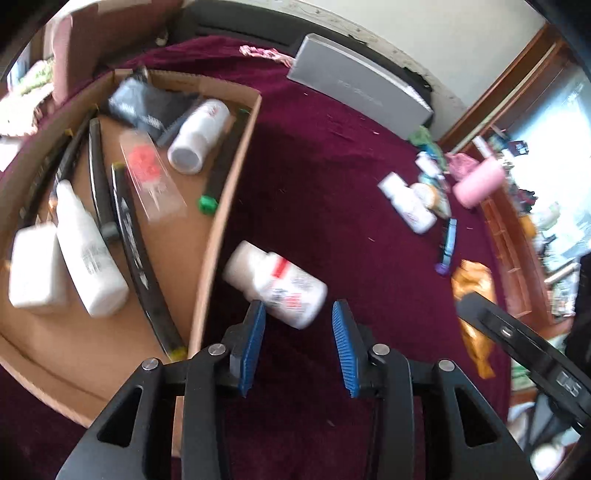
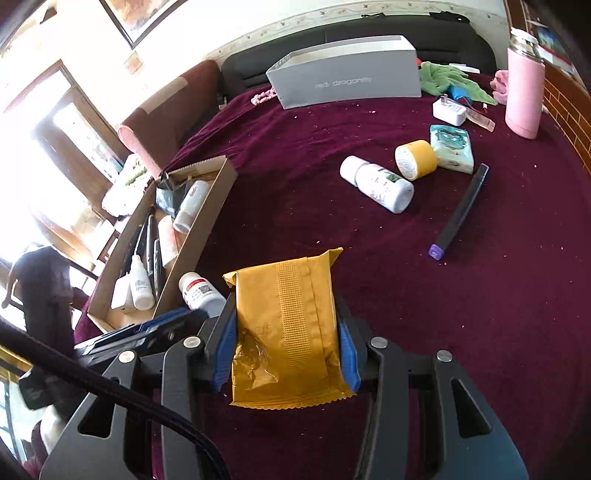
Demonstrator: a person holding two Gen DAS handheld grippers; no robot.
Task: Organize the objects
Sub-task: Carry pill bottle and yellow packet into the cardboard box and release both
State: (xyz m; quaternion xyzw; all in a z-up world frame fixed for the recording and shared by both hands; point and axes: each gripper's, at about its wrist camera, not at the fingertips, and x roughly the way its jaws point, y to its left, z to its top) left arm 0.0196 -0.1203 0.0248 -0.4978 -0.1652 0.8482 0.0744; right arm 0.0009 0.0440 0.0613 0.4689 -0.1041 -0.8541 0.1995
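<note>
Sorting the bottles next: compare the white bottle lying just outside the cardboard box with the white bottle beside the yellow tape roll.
The bottle by the box carries a red-striped label; the bottle by the tape has a green-marked one. The first lies against the cardboard box wall, near the left tool; the second lies out on the cloth, touching the yellow tape roll. Both are white, capped, on their sides.

A maroon bedspread [image 2: 369, 258] fills the frame, a black headboard [image 2: 369, 26] and pale wall [image 2: 221, 22] along the top, a framed picture [image 2: 140, 14] and glaring windows [image 2: 44, 147] upper left.
</note>
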